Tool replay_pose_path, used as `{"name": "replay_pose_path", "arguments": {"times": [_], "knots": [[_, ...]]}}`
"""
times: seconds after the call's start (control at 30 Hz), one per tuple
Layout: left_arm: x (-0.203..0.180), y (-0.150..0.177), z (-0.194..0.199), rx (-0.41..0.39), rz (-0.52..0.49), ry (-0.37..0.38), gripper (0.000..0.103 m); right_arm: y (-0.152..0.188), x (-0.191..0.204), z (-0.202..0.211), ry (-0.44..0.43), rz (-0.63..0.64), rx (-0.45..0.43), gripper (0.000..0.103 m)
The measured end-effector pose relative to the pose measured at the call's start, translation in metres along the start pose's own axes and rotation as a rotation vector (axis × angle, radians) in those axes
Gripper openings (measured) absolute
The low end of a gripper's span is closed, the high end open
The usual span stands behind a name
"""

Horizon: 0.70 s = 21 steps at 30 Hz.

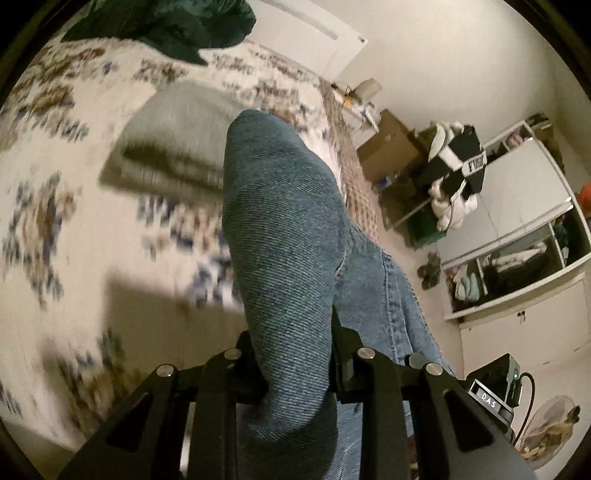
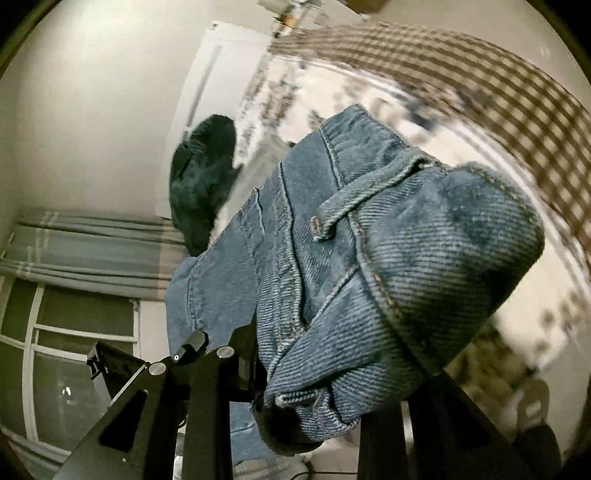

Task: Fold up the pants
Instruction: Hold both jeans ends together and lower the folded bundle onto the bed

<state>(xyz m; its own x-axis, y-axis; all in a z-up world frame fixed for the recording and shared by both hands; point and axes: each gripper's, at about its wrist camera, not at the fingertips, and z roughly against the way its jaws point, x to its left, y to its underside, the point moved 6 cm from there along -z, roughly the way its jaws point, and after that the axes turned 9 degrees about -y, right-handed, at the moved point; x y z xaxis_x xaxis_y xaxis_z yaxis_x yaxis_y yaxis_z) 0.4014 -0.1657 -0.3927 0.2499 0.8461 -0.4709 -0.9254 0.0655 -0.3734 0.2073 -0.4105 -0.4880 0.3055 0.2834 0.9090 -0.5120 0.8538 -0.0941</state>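
Note:
The blue denim pants (image 1: 284, 236) fill the middle of the left wrist view, bunched up between the black fingers of my left gripper (image 1: 295, 354), which is shut on the fabric and holds it above the bed. In the right wrist view the pants (image 2: 369, 240) show the waistband with a belt loop, draped over and clamped in my right gripper (image 2: 295, 369), also held in the air. The right finger is mostly hidden by denim.
A bed with a floral cover (image 1: 74, 221) lies below, with a grey folded item (image 1: 177, 136) and a dark green garment (image 1: 166, 26) on it. A checked blanket (image 2: 461, 74) edges the bed. Boxes (image 1: 388, 147), shelving with clothes (image 1: 517, 251) and a window (image 2: 74, 350) stand around.

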Motion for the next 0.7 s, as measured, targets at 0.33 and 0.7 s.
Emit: {"name": "replay_pose_path", "arguments": {"times": [0.33,0.7], "knots": [[0.052,-0.215,-0.056,-0.054,-0.026,0.029,0.022,-0.117,0.115,-0.185,-0.053,0.047,-0.115,0.03],[0.187,-0.289,-0.194,0.088,0.026,-0.062,0.023,-0.173,0.081,-0.407,0.016,0.042,-0.056,0.029]]}}
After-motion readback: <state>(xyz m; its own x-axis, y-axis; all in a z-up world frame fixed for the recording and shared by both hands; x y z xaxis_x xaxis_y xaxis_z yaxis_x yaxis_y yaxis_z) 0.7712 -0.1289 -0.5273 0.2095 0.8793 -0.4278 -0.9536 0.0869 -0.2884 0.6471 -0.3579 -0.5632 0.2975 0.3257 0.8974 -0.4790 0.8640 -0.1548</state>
